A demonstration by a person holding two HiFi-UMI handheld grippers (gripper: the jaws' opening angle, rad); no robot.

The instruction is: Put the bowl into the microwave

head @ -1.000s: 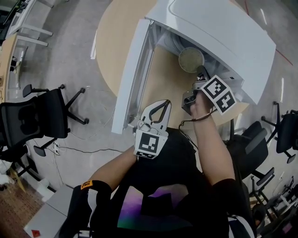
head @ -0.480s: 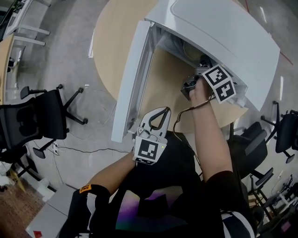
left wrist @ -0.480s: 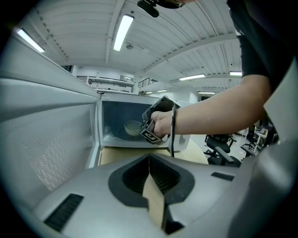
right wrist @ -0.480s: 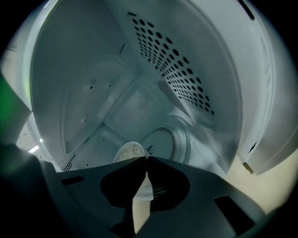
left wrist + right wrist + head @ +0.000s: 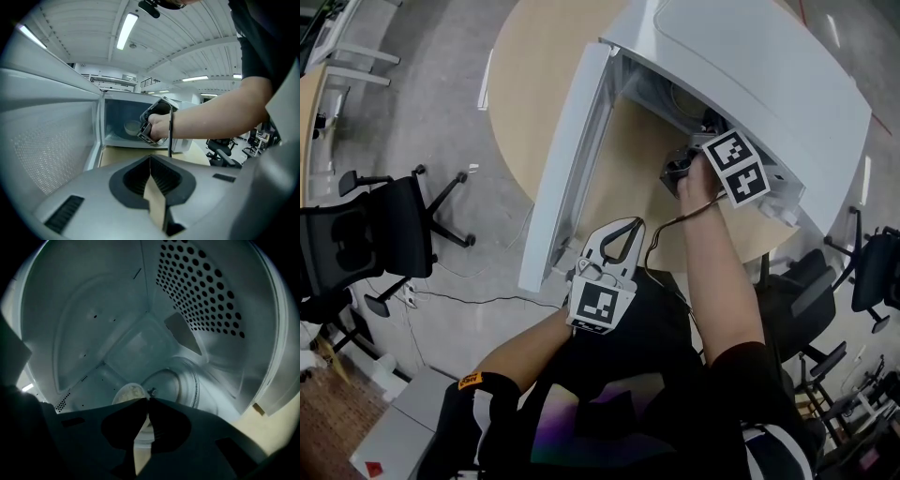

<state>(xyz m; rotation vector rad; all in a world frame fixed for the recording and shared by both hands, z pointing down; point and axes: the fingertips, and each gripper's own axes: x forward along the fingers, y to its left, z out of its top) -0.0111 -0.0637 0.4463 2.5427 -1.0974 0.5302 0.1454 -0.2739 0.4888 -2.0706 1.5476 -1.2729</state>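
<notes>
Placing step, seemingly near its end. Reaching with the right gripper (image 5: 150, 400) deep into the microwave (image 5: 750, 66), past the open door (image 5: 567, 159), and pinching the rim of the bowl (image 5: 125, 392) with closed jaws. Bowl seen just beyond the tips and a little to their left, low over the glass plate (image 5: 183, 380), though hard to tell whether already resting on it. Holding the left gripper (image 5: 150, 158) outside, well short of the opening, closed on nothing, with the bowl far ahead of it inside the cavity. Next, probably: lowering the bowl until flat on the glass plate right ahead of the tips, then opening the jaws only slightly and drawing straight back without catching the rim. Afterwards, swinging the door shut, maybe with the left gripper.
</notes>
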